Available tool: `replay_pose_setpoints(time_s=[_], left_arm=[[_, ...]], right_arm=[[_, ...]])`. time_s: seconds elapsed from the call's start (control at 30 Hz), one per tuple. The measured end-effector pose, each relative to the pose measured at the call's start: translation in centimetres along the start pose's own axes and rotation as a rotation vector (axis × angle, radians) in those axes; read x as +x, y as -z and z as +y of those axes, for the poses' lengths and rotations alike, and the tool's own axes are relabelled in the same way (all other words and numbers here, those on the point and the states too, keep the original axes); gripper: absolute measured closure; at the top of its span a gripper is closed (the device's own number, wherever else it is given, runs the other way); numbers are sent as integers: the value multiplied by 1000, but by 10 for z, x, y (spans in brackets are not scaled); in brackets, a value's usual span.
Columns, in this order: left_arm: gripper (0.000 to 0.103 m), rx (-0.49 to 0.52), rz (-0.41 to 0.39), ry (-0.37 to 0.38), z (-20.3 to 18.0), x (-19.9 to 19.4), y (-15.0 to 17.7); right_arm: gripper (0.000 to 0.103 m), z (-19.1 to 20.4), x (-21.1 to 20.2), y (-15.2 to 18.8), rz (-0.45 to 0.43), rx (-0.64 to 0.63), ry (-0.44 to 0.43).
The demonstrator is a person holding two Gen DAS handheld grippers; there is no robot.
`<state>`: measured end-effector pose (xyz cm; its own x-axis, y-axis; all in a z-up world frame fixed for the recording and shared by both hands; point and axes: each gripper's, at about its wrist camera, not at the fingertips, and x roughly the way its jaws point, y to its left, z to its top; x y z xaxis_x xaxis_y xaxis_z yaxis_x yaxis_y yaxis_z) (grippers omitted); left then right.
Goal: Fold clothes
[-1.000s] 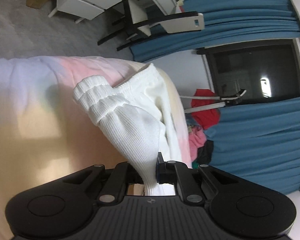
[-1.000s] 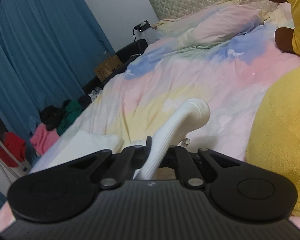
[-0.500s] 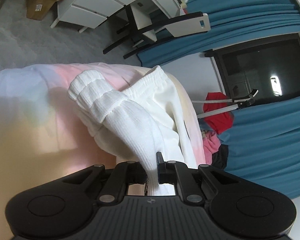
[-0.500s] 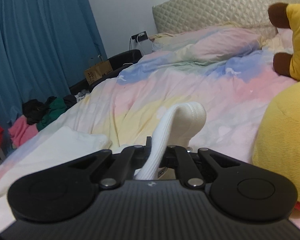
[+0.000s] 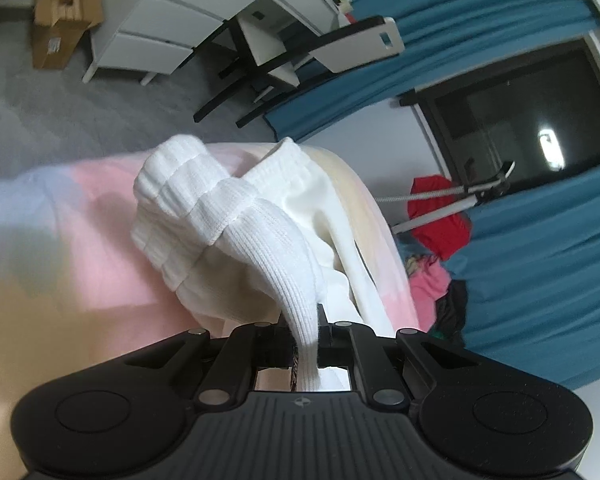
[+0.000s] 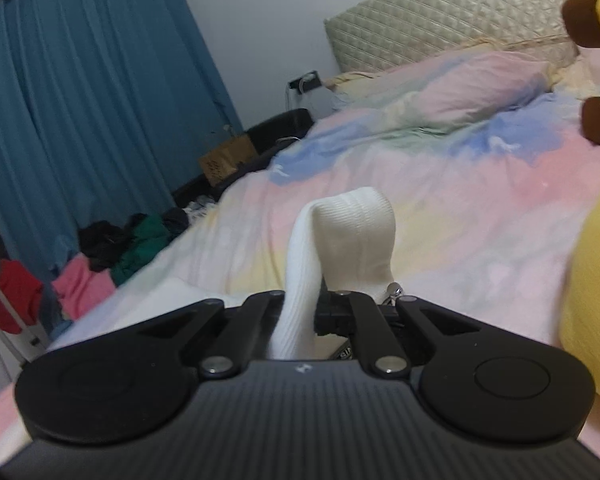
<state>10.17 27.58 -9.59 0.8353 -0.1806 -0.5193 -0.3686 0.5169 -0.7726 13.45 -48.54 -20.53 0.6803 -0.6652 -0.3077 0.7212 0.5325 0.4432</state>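
**Both claws pinching white knitwear above the bed — slip and snag risks**

I have the left gripper (image 5: pixel 306 336) clamped narrow on a ribbed band of the white garment (image 5: pixel 228 232), which runs between the jaws and bunches ahead of me, its thick cuff or waistband rolled over itself. The rest drapes onto the pastel bedspread (image 5: pixel 60 240) near the bed's edge, with the floor beyond. The right gripper (image 6: pixel 318 312) is closed tight on another ribbed strip of white knit (image 6: pixel 348 232); that piece stands up in a loop over the jaws, with the bedspread (image 6: pixel 460 200) beyond it. I cannot tell from either view whether both claws hold the same item, though I judge it likely.

What worries me:

- The knit is stretchy and thick. If I pull the hands apart too hard, the band may creep out of a pinch, and the fold collapses.
- On the left, the fabric is bunched rather than flat. Laying it down like this would trap a crease or a twisted layer.
- The garment sits close to the mattress edge; a slack release there could let it slide to the floor.
- The yellow plush (image 6: pixel 596 300) sits near my right claw. Sweeping that way could drag the cloth across it.
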Motion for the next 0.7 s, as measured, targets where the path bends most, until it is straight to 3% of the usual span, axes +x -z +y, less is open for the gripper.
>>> replay_pose_setpoints(time_s=[0.13, 0.23, 0.33, 0.57, 0.7], left_arm=[[94, 95, -26, -23, -37, 24, -16], [95, 115, -39, -38, -65, 70, -32], [95, 130, -35, -77, -92, 129, -48], [94, 215, -34, -205, -137, 267, -67], [91, 251, -44, -237, -140, 306, -65]], right_arm=[[97, 50, 28, -13, -39, -74, -70], [97, 94, 58, -20, -63, -133, -106], [97, 141, 103, -15, -67, -186, -82], [97, 204, 218, 24, 37, -258, -9], [97, 214, 257, 44, 104, -314, -12]])
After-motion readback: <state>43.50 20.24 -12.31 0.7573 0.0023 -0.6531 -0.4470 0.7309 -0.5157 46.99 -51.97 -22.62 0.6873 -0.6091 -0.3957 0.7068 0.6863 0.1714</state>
